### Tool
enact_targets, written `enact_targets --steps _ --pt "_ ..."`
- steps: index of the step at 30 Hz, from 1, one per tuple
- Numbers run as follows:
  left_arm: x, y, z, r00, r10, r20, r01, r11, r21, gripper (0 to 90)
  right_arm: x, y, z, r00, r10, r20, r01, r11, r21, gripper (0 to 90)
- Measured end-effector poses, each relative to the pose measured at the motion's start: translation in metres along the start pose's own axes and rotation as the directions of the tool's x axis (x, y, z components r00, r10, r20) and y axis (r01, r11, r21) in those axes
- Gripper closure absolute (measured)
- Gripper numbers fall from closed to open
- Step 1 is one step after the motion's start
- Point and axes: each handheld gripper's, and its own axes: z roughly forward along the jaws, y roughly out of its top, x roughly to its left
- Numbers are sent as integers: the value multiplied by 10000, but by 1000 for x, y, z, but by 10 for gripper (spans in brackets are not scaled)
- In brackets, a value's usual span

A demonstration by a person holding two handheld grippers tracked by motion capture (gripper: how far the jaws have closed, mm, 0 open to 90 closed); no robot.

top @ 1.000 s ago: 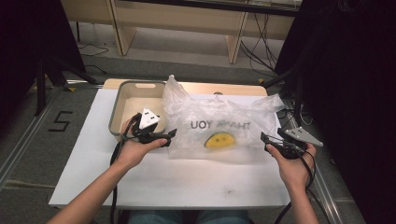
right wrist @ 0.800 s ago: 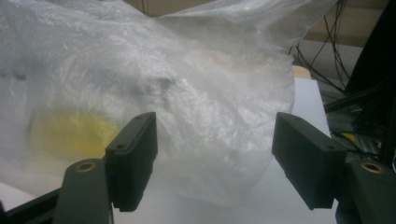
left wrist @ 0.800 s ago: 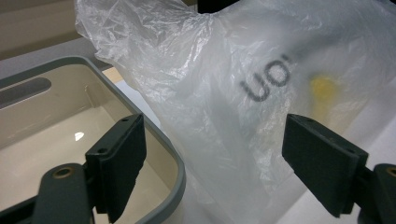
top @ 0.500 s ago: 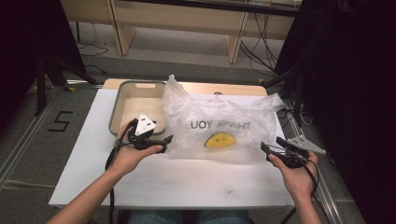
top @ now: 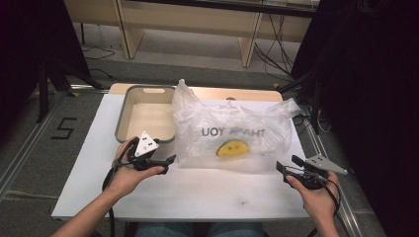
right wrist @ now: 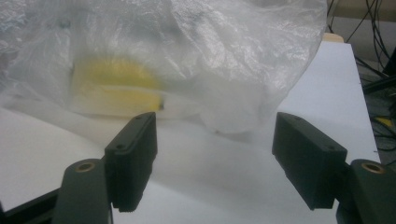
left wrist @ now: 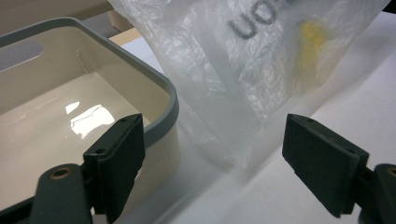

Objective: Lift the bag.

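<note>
Clear plastic bag (top: 232,131) — mirrored "THANK YOU" print, yellow smiley (top: 232,147).

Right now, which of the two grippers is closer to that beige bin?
Left. The left gripper sits just in front of the bin's near corner, jaws open. The right gripper is across the table, beyond the plastic bag.

left gripper (top: 165,161): fingers spread, level | right gripper (top: 286,165): fingers spread, level, held low
</note>
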Motion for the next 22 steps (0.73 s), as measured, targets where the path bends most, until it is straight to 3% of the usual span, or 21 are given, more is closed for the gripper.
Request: enact_targets --steps 11,22 --pt "-3 -18 -14 10000 -5 39 5 10000 57 202 5 -14 -8 9999 40 -132 -39 10000 31 319" --pt "-1 -25 -13 10000 -31 76 30 9999 130 189 5 -18 -8 9998 159 -94 -159 9999 -21 319"
